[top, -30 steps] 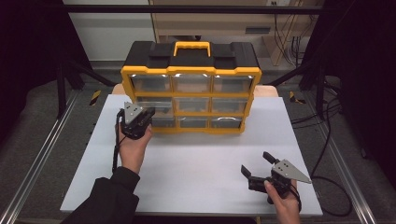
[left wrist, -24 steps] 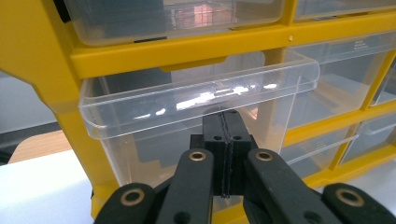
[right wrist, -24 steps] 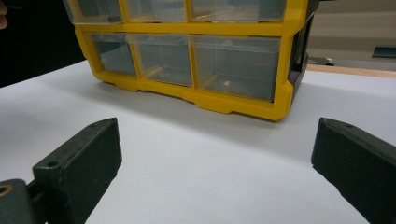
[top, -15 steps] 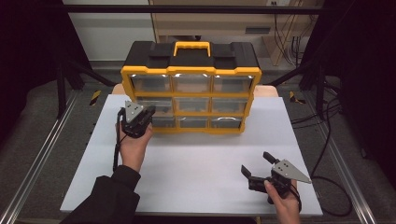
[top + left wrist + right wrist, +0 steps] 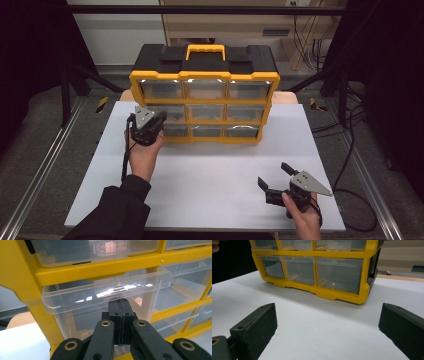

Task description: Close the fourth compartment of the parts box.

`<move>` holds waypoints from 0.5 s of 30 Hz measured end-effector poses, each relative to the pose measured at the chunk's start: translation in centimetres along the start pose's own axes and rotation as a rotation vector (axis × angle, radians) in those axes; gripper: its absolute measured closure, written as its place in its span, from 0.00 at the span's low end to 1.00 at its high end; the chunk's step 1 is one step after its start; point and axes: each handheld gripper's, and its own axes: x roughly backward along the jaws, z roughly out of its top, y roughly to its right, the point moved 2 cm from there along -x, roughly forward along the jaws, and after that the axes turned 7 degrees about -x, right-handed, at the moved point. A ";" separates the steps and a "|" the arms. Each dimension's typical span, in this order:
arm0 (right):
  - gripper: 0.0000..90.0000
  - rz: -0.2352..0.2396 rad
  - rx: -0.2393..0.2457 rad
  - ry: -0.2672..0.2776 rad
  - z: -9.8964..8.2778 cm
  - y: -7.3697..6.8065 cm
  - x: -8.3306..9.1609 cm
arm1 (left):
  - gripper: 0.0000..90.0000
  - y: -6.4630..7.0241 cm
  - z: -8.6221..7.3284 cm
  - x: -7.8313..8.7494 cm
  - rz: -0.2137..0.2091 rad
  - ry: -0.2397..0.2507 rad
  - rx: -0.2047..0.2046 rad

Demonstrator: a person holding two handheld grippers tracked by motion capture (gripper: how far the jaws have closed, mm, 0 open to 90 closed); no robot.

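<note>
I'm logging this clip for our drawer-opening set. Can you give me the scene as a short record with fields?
Cabinet: yellow and black plastic organiser with clear drawers, standing on the white table, three rows of three drawers.
Left gripper: left gripper shut, jaws together just under the lip of the clear middle-row leftmost drawer.
Drawer state: that drawer juts slightly out of its frame.
Right gripper: right gripper open, low over the table's near right part, nothing between its jaws.
Contents: too unclear to tell.
</note>
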 end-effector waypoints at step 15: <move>0.03 0.002 -0.002 -0.002 0.0 0.0 -0.1 | 1.00 0.0 0.1 -0.2 0.001 -0.004 -0.006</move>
